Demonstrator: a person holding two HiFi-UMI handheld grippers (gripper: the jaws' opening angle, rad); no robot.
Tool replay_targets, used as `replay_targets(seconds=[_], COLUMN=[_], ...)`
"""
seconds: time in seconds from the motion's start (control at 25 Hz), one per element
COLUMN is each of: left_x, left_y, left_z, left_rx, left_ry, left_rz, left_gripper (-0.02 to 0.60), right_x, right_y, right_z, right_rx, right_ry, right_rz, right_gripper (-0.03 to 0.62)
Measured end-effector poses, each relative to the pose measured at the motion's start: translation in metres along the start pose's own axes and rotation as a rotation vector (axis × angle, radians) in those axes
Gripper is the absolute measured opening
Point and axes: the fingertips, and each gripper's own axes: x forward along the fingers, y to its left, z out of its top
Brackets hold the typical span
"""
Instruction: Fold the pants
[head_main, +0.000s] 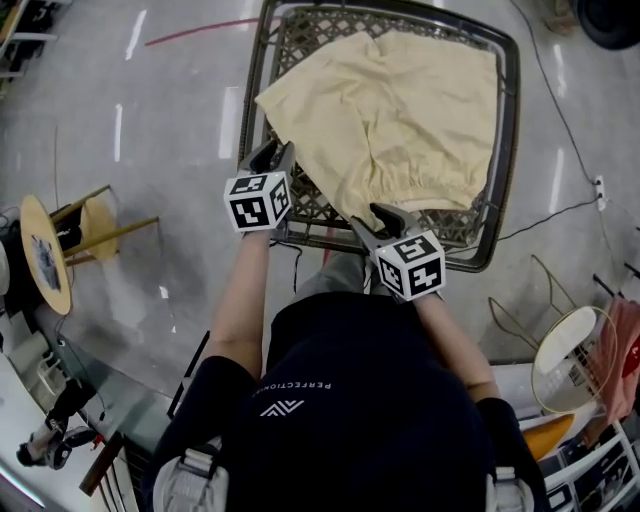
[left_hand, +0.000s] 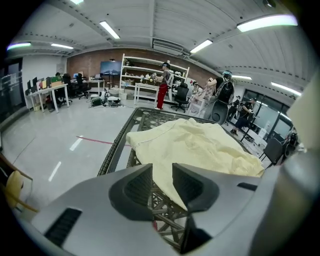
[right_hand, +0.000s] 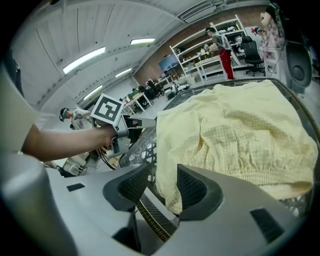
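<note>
Yellow pants (head_main: 400, 110) lie spread on the lattice table (head_main: 508, 120), and we hold the left gripper (head_main: 272, 153) and right gripper (head_main: 388, 216) part open at the near hem, gripping nothing, so closing too shallow could let the thin cloth slip out or snag the mesh.

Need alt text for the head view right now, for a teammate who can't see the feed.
Seen from above, pale yellow shorts lie spread on a dark lattice table. The person's left hand-held gripper and right hand-held gripper, each with a marker cube, are at the garment's near edge, the right one by the elastic waistband.
</note>
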Motion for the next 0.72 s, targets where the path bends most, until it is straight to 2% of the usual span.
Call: replay_targets(seconds=[0.2,0.4,0.72], left_x=[0.019,0.036,0.053], left_y=[0.025,0.046,0.056], left_z=[0.014,0.023,0.03], left_rx=[-0.032,-0.069,-0.072], left_ry=[-0.016,-0.014,-0.003], left_rz=[0.061,0.093,0.121], left_gripper=[0.164,0.167,0.167], right_x=[0.01,0.018,0.029], right_y=[-0.009,-0.007,-0.006], right_z=[-0.007,-0.014,-0.026], right_rx=[-0.022,-0.042,-0.044], right_ry=[0.086,0.141,0.196], right_rz=[-0.025,-0.024,-0.031], right_gripper=[0.167,0.17,0.17])
